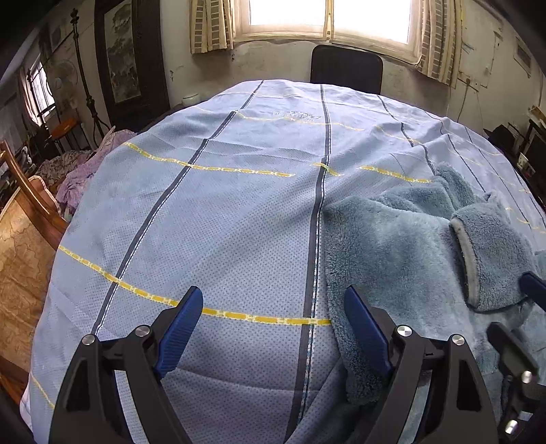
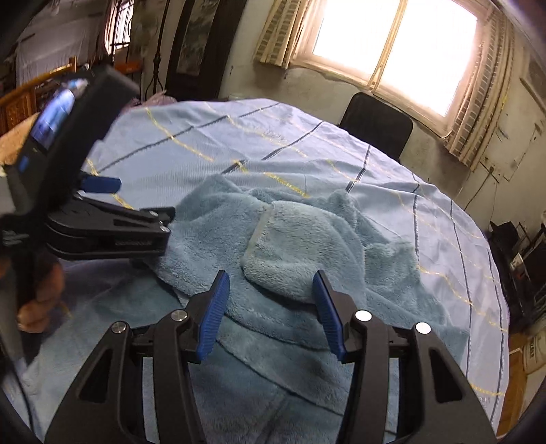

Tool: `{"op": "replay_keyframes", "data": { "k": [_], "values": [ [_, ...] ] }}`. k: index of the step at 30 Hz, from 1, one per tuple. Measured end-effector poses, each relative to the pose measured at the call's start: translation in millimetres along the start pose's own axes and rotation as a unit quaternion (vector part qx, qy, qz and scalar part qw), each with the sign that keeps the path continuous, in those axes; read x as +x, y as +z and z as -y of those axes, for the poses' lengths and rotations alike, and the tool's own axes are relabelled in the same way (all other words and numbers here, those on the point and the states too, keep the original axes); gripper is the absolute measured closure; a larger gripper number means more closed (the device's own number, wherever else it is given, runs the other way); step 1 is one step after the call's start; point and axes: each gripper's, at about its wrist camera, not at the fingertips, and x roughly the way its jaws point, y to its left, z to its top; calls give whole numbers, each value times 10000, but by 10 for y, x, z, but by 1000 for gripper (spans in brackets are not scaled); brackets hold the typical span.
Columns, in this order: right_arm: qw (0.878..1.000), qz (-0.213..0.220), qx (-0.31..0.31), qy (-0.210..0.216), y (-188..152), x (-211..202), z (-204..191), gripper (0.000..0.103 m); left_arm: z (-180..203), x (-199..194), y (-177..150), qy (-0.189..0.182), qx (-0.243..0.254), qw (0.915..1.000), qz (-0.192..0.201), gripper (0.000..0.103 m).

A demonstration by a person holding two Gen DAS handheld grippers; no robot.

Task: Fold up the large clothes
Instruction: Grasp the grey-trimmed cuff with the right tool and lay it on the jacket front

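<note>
A fluffy light-blue fleece garment (image 1: 402,246) lies crumpled on a blue striped sheet (image 1: 218,211). A sleeve with a grey-trimmed cuff (image 1: 477,252) is folded over its body. My left gripper (image 1: 273,314) is open, hovering over the sheet at the garment's left edge, its right finger (image 1: 365,328) touching the fleece. In the right wrist view the garment (image 2: 300,246) fills the middle. My right gripper (image 2: 271,304) is open just above the folded sleeve (image 2: 290,246). The left gripper (image 2: 112,218) shows at the left, beside the garment.
The sheet (image 2: 358,164) covers a table. A black chair (image 1: 346,68) stands at the far side under a bright window (image 1: 327,17). A wooden chair (image 1: 30,205) and purple bedding (image 1: 88,167) are on the left. Dark shelves (image 2: 522,259) stand on the right.
</note>
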Motion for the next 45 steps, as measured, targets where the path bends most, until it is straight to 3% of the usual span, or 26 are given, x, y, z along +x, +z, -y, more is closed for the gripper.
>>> {"op": "replay_keyframes", "data": {
  "k": [7, 8, 9, 10, 15, 19, 21, 24, 27, 29, 33, 37, 40, 42, 45],
  "values": [
    [9997, -202, 14, -136, -46, 286, -20, 54, 76, -12, -12, 52, 172, 9998, 47, 18],
    [9997, -194, 138, -96, -47, 287, 18, 61, 79, -4, -12, 53, 177, 9998, 38, 18],
    [9995, -204, 243, -82, -52, 280, 47, 86, 76, 3, -9, 55, 185, 9998, 31, 18],
    [9987, -200, 467, -27, -57, 255, 137, 98, 78, 1, -9, 51, 190, 9998, 36, 17],
    [9860, 244, 1571, 511, -194, -164, 622, 99, 104, -79, -11, -181, 231, 9994, 159, 18],
    [9603, 565, 2643, 686, -510, -581, 1177, 99, 211, -168, -39, -417, 404, 9978, 330, 18],
    [9447, 600, 3120, 812, -727, -677, 1452, 99, 314, -175, -71, -357, 641, 9965, 400, 18],
    [9259, 426, 3637, 928, -1054, -618, 1705, 99, 439, -98, -128, -200, 922, 9950, 322, 18],
    [8995, 108, 4167, 1309, -1366, -412, 1812, 99, 462, -79, -136, -151, 994, 9944, 334, 17],
    [8887, -79, 4363, 1406, -1490, -269, 1832, 99, 440, -53, -125, -166, 939, 9950, 290, 13],
    [8925, -122, 4290, 1387, -1495, -245, 1816, 97, 366, -51, -105, -281, 775, 9963, 242, 12],
    [9121, 263, 4027, 727, -1446, -576, 1809, 94, 332, -275, -103, -328, 683, 9950, 653, 13],
    [9106, 602, 4019, 749, -1414, -745, 1828, 94, 383, -500, -110, -769, 698, 9895, 1006, 13],
    [9134, 651, 3936, 809, -1356, -744, 1824, 94, 503, -577, -152, -1001, 909, 9846, 1111, 13],
    [9217, 474, 3766, 799, -1232, -551, 1739, 94, 741, -464, -238, -859, 1382, 9824, 913, 13]
  ]
}}
